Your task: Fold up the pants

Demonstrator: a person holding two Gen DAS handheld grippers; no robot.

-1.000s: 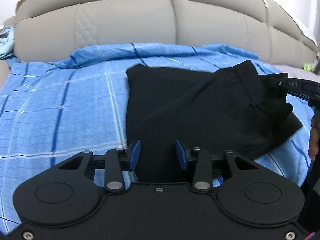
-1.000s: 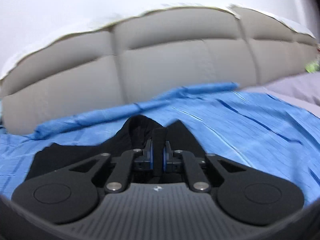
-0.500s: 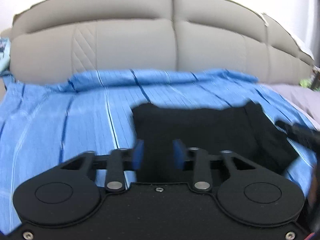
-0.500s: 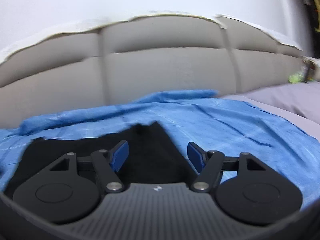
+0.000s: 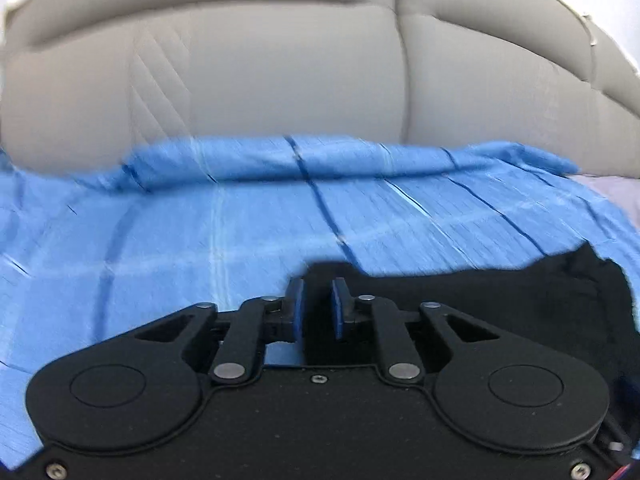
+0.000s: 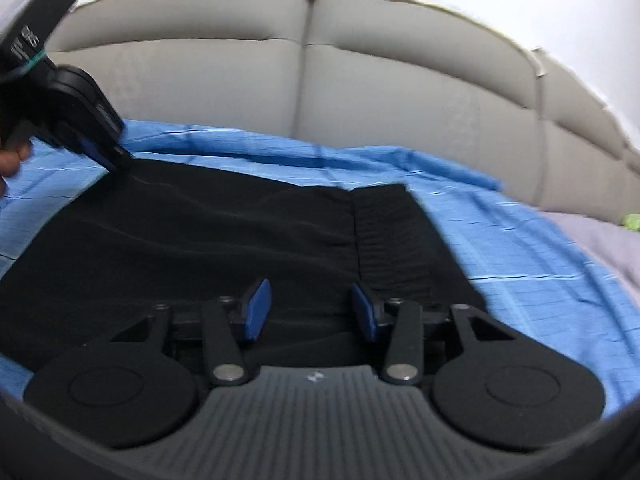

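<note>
The black pants [image 6: 208, 236] lie folded flat on the blue checked sheet [image 6: 520, 248], waistband [image 6: 396, 240] to the right. My right gripper [image 6: 308, 308] is open and empty just above the near edge of the pants. My left gripper [image 5: 318, 306] has its blue pads narrowly apart around a far left corner of the pants [image 5: 500, 304]; the cloth sits between them. The left gripper also shows in the right wrist view [image 6: 116, 160], its tip touching that far left corner.
A grey padded headboard [image 5: 280, 60] runs along the back of the bed. The sheet's far edge is bunched against it [image 5: 320, 156]. A grey blanket [image 6: 588, 236] lies at the right, with a small green object [image 6: 632, 222] on it.
My right gripper let go of the waistband, opened and pulled back; the pants now lie flat. My left gripper moved to the far left corner and its pads narrowed around the cloth.
</note>
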